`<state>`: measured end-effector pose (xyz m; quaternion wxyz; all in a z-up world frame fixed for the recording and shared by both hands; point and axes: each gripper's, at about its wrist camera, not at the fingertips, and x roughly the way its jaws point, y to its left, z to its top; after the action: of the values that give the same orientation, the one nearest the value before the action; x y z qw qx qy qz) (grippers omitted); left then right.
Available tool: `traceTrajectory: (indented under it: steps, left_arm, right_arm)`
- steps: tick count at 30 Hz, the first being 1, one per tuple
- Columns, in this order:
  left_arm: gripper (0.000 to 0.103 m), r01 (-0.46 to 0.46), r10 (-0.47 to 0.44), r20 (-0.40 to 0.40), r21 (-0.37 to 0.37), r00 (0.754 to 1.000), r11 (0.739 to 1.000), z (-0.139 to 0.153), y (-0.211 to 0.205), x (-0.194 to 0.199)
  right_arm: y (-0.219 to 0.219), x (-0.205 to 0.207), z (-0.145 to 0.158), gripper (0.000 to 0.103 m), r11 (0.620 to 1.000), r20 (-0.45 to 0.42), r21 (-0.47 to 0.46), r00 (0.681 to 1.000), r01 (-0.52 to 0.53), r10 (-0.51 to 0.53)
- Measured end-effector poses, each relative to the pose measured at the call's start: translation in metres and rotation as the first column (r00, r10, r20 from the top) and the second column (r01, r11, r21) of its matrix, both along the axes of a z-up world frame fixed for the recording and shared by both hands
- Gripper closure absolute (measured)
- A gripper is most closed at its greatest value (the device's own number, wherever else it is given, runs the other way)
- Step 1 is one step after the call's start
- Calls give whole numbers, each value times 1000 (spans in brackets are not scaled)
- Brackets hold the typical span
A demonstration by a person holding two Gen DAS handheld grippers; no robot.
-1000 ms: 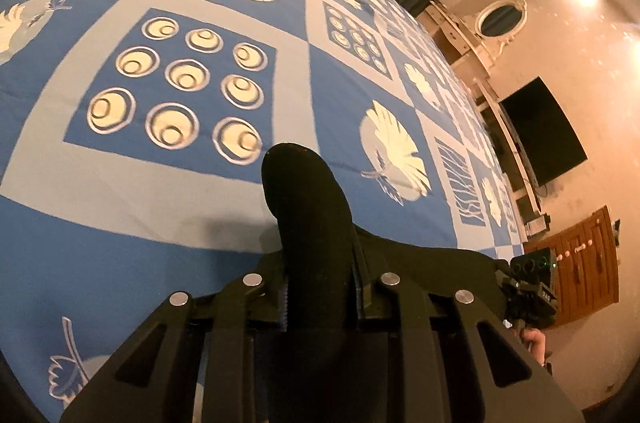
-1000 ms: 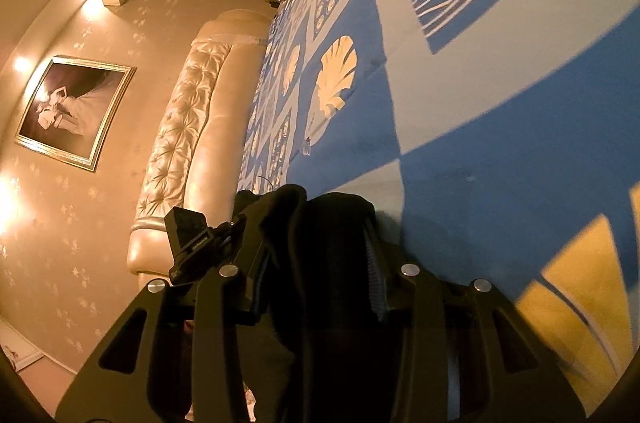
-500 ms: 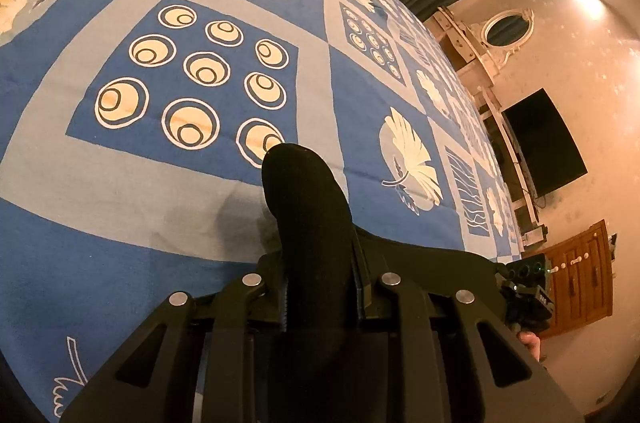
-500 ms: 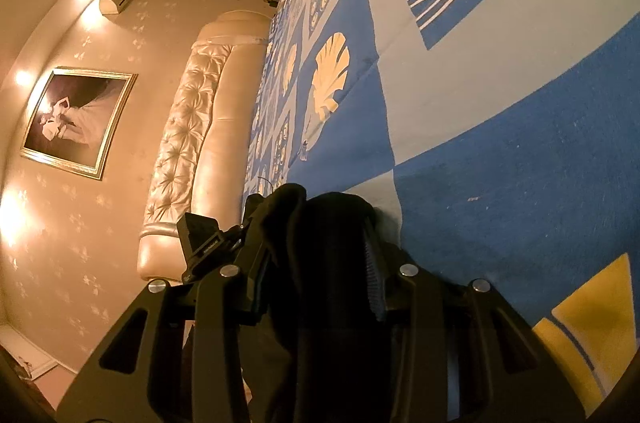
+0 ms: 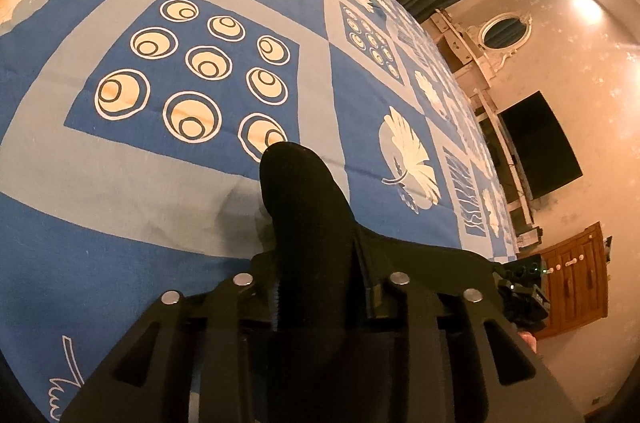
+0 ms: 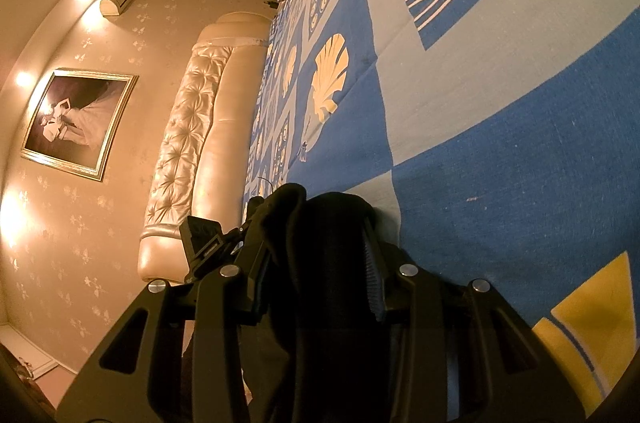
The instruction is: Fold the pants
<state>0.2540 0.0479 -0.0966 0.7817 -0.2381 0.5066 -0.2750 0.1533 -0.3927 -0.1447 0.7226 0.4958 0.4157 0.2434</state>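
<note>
My left gripper point(image 5: 316, 287) is squeezed tight on a bunch of the black pants point(image 5: 304, 207), just above the blue bedspread point(image 5: 180, 207) with its circles and leaves. My right gripper point(image 6: 316, 275) pinches another bunch of the pants point(image 6: 320, 255) too. The cloth stretches between my two grippers, over the bed.

Left gripper point(image 5: 316, 287) and right gripper point(image 6: 316, 279) are both held low above the bedspread point(image 5: 120, 159), jaws of each clamped on a bunched fold of the black pants point(image 5: 304, 207).
</note>
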Motion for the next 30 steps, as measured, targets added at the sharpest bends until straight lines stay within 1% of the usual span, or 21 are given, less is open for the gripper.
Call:
traceTrajectory:
  steps: [2,3,4,5,6,7,9,10,11,12,15,18,21,23,24,26,28,29,30]
  left_arm:
    - [62,-1,1,2,-32,1000,1000,0,5,-1]
    - [61,-3,3,5,-43,1000,999,1,7,-2]
    - [57,-15,16,13,-62,1000,998,3,13,-5]
    - [50,-26,27,12,-72,1000,997,4,18,-7]
    - [46,-36,37,8,-83,999,996,5,23,-10]
    - [43,-49,49,-2,-118,999,992,5,33,-16]
    - [41,-56,53,-19,-153,998,987,6,46,-29]
    - [35,-58,55,-22,-145,998,988,7,50,-36]
    - [32,-58,55,-23,-129,998,990,7,54,-44]
    - [32,-51,49,-18,-113,999,992,6,59,-56]
    - [32,-44,40,-37,-107,999,993,3,66,-81]
    - [32,-36,27,-67,-131,997,991,-4,67,-107]
    - [31,-32,27,-44,-123,999,992,-4,64,-128]
    - [27,-23,19,-36,-121,999,992,-3,60,-134]
    - [27,-19,15,-32,-124,999,992,-4,58,-136]
    - [26,-10,6,-32,-125,999,992,-5,52,-139]
    - [26,-10,6,-33,-129,999,992,-5,47,-139]
    - [26,-10,5,-36,-135,999,991,-6,44,-138]
    - [26,-4,-1,-39,-147,999,989,-6,42,-137]
  right_arm:
    - [-1,0,0,64,1000,0,0,1000,4,-4]
    - [-4,-2,0,62,1000,2,-3,1000,6,-6]
    - [-7,-5,2,59,1000,7,-6,1000,9,-9]
    - [-8,-8,5,55,1000,10,-11,1000,17,-17]
    - [-9,-11,8,50,1000,13,-16,1000,25,-25]
    - [-12,-15,11,47,999,19,-24,999,35,-34]
    - [-18,-29,18,38,997,23,-47,998,60,-59]
    - [-20,-37,21,36,996,22,-63,997,69,-68]
    - [-20,-45,23,33,995,21,-75,997,70,-69]
    - [-20,-52,24,30,994,22,-87,998,68,-67]
    - [-13,-72,26,25,993,15,-107,999,52,-51]
    - [0,-90,28,24,987,8,-155,1000,27,-26]
    - [15,-102,30,18,980,17,-201,1000,2,1]
    - [23,-104,31,16,976,14,-217,1000,-7,10]
    - [28,-105,30,14,978,12,-209,1000,-12,15]
    - [37,-103,30,14,979,1,-200,1000,-31,31]
    - [44,-105,30,15,975,-6,-222,1000,-30,29]
    - [47,-105,29,23,971,-10,-240,1000,-21,19]
    - [47,-105,27,41,968,-22,-251,1000,-13,8]
